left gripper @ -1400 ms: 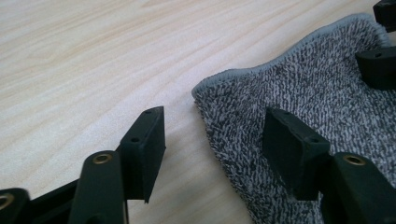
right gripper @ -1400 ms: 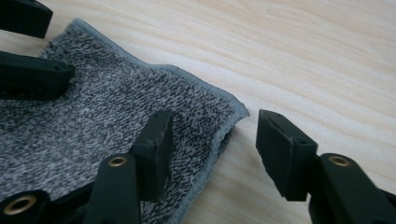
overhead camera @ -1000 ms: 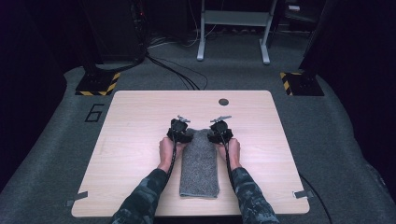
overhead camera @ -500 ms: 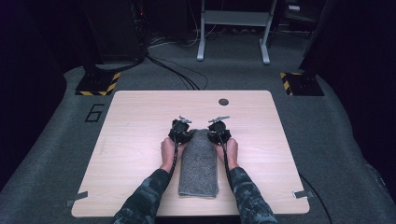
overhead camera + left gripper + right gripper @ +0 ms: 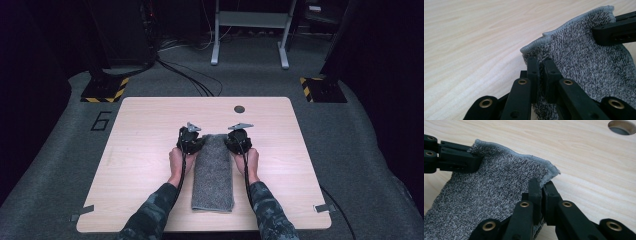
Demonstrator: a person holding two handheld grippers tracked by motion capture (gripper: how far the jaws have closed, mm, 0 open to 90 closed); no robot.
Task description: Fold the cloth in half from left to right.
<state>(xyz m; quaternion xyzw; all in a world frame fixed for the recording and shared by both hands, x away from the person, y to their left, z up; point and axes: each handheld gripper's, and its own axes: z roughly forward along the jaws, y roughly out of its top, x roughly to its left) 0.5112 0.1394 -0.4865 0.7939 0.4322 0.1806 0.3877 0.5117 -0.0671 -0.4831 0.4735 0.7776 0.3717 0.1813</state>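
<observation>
Pale wood-grain laminate covers the counter (image 5: 150, 150), which stands on grey carpet with a dark number six (image 5: 101, 120) marked at its 10 o'clock corner. A round cable hole (image 5: 239, 109) sits in the counter near its 12 o'clock edge. Black-and-yellow striped bases (image 5: 105, 90) rest on the carpet at 10 and 2 o'clock, black cables (image 5: 187, 80) run across the floor toward 12 o'clock, and a grey metal frame (image 5: 250, 30) stands beyond them in the dark room.

Down the middle of the counter lies a folded grey terry towel (image 5: 213, 175), its long side running from 6 to 12 o'clock. The left hand-held gripper (image 5: 190, 141) is at the towel's far corner on the 9 o'clock side, and the right hand-held gripper (image 5: 237, 139) is at the far corner on the 3 o'clock side. In the left gripper view the black jaws are clamped on the towel's hemmed corner, cloth pinched between them. In the right gripper view the jaws likewise pinch the other hemmed corner, and the far edge of the towel is raised off the wood between the two.
</observation>
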